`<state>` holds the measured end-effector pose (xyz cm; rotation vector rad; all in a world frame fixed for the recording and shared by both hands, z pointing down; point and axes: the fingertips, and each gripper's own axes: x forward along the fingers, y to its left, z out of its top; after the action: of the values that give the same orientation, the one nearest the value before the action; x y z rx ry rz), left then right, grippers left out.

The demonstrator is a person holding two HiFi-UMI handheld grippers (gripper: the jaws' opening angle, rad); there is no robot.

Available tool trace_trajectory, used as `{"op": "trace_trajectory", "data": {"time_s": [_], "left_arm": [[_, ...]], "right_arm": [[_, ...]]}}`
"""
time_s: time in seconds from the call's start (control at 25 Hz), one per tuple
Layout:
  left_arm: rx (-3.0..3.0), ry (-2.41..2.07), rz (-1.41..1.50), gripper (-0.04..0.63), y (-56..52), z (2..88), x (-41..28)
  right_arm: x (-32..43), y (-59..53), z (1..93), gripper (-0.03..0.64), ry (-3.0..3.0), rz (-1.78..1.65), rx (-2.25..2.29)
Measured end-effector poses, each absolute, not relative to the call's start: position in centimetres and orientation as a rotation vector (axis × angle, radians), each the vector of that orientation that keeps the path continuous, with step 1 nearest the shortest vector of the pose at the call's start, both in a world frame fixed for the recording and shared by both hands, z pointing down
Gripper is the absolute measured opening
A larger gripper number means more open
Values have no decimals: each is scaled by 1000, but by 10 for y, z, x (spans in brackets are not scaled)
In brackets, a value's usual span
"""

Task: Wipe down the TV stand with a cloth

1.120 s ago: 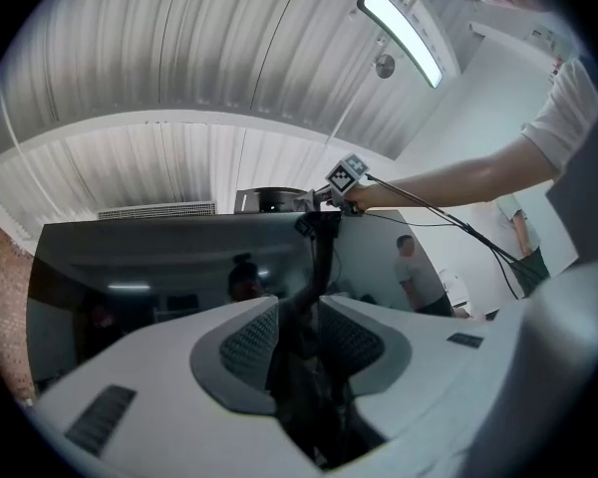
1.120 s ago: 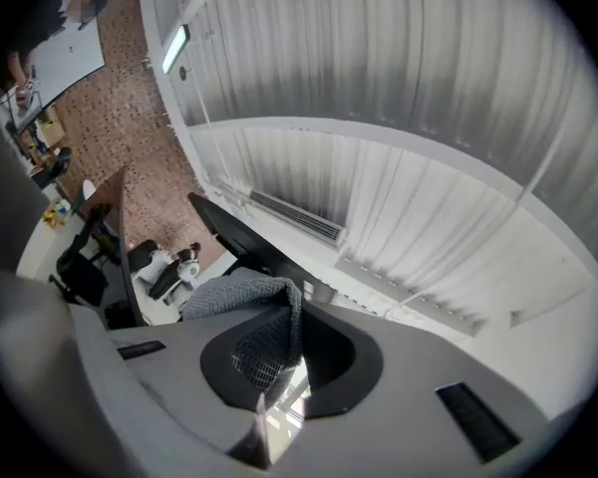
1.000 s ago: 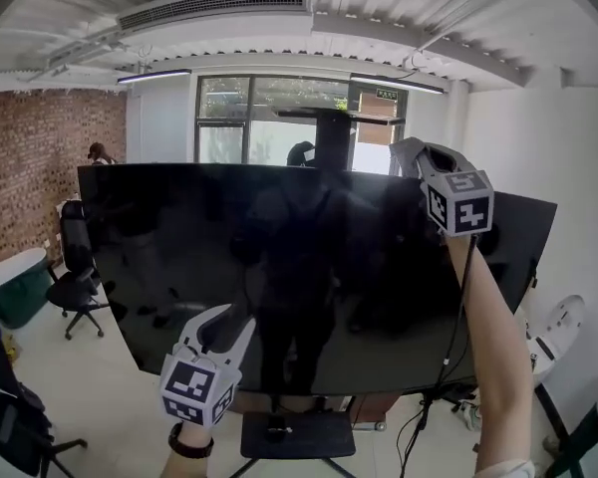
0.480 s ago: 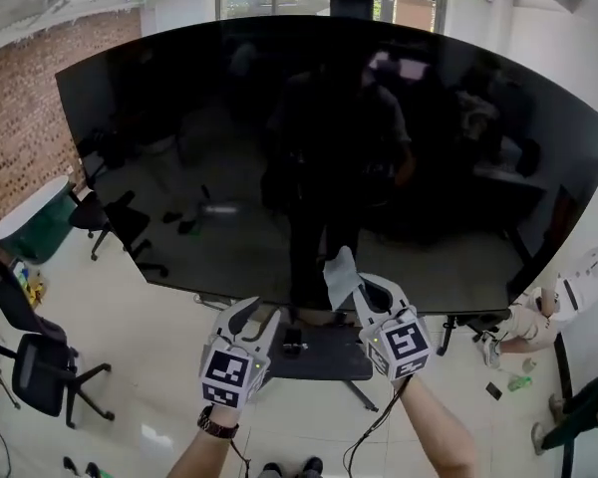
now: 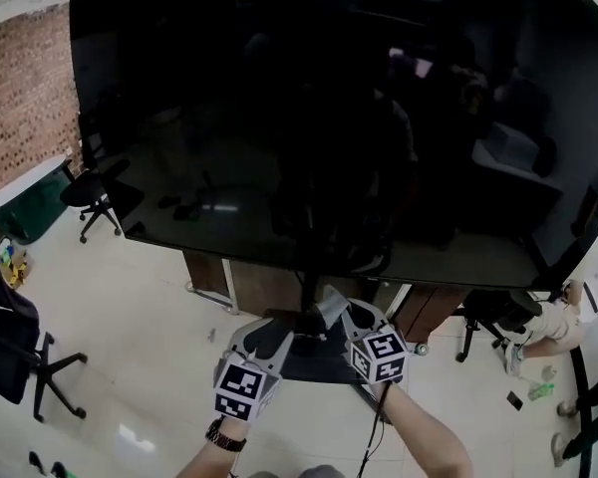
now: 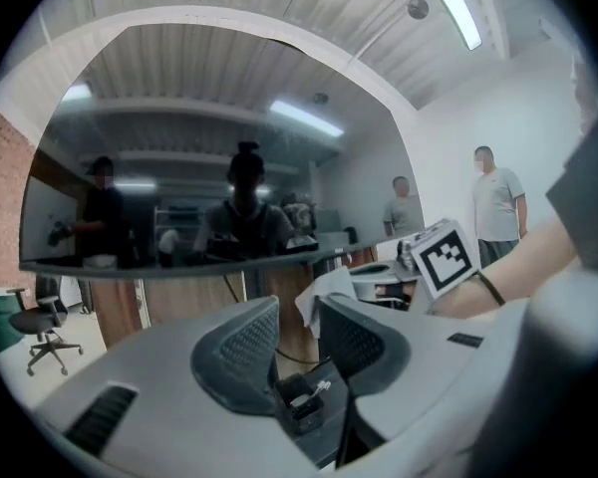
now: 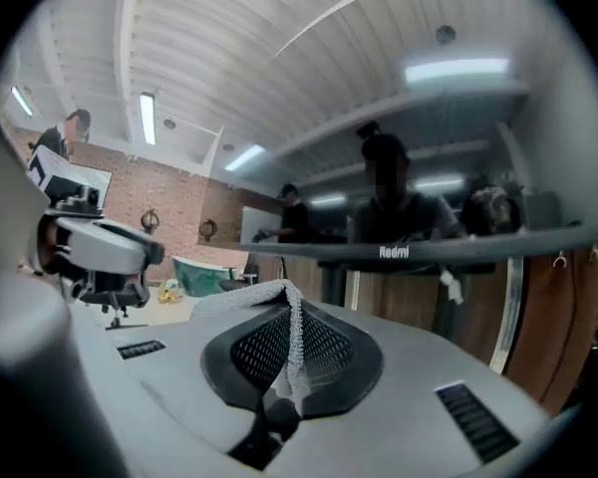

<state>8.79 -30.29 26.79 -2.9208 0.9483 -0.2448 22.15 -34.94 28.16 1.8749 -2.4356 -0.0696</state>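
Observation:
A big black TV (image 5: pixel 309 118) fills the head view, and its lower edge (image 7: pixel 394 253) runs across the right gripper view. Under it stand the brown wooden stand panels (image 5: pixel 264 289) and a dark base plate (image 5: pixel 324 364). My right gripper (image 5: pixel 344 317) is just below the screen's lower edge, shut on a white cloth (image 5: pixel 328 300). The cloth (image 7: pixel 241 300) is pinched between the jaws and drapes over the left one. My left gripper (image 5: pixel 269 335) hovers beside it to the left, open and holding nothing (image 6: pixel 297 317). The cloth (image 6: pixel 317 292) shows beyond its gap.
Two black office chairs (image 5: pixel 92 197) (image 5: pixel 5 352) stand on the pale floor at left, near a green tub (image 5: pixel 25 207) and a brick wall (image 5: pixel 20 88). A person (image 5: pixel 543 322) is low down at the right. Another chair (image 5: pixel 488 317) stands under the TV's right end.
The head view has tipped downward. My right gripper came down with the cloth from the TV's top edge to below its bottom edge. Both grippers now sit close together.

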Motion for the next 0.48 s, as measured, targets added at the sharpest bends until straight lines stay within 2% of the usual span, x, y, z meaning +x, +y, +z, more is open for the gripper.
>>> {"op": "trace_trajectory", "data": {"time_s": [0.24,0.48], "left_arm": [[-2941,922,-144,155,-316,421,117],[-2906,897,-104,155,-300,501,106]], "right_arm": [[245,-452,351,8,-2467,-259,1886],[250,-495,515,8,-2301,51,1748]]}}
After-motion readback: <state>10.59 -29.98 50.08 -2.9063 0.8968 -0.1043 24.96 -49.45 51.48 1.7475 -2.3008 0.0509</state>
